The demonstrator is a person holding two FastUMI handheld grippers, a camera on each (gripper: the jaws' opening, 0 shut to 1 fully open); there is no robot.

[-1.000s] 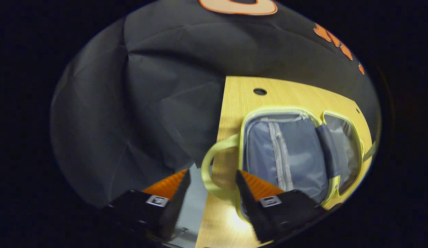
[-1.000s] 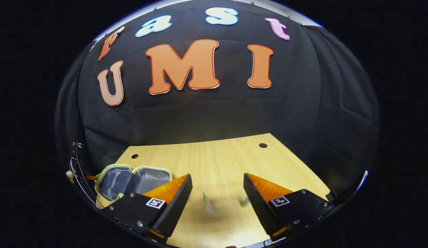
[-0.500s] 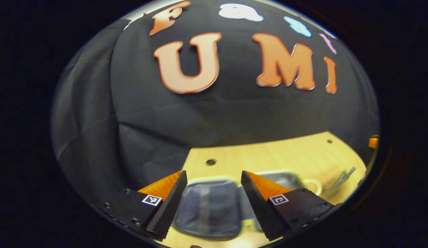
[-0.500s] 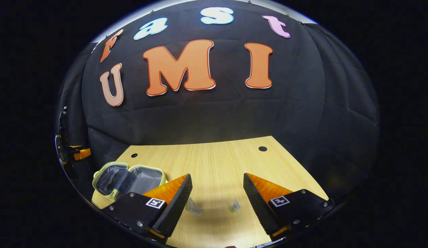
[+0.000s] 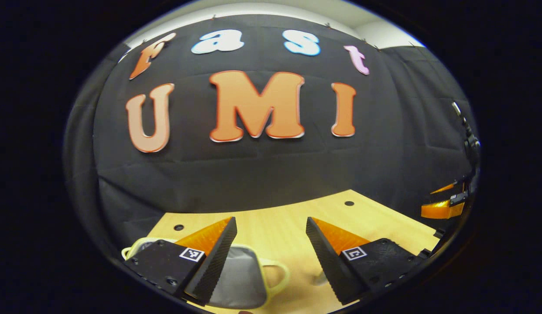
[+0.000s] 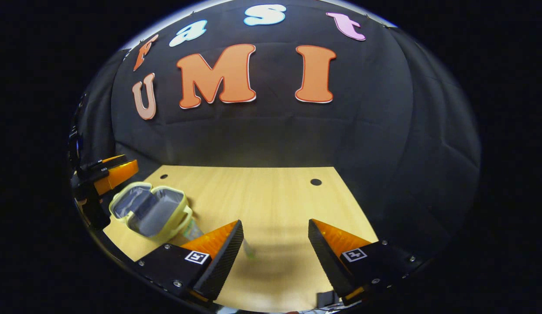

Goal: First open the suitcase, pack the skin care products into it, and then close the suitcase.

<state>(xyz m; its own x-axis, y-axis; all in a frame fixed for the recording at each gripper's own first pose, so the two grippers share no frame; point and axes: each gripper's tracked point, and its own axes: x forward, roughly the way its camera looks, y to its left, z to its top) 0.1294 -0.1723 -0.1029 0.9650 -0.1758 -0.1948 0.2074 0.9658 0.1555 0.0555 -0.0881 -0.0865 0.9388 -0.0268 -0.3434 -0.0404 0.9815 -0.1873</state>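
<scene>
The left gripper (image 5: 271, 253) hangs over the wooden table (image 5: 288, 218) with its jaws spread apart and nothing between them; the open suitcase (image 5: 240, 279), pale green at the rim with a grey lining, lies just below it, partly behind its near finger. The right gripper (image 6: 275, 255) is likewise spread wide and empty above the table (image 6: 262, 192). In the right gripper view the suitcase (image 6: 149, 209) lies open at the table's left, and a small skin care tube (image 6: 190, 229) rests against its side.

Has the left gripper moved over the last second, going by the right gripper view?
Yes. The left gripper now hangs above the open suitcase at the table's left edge, higher than before.
</scene>
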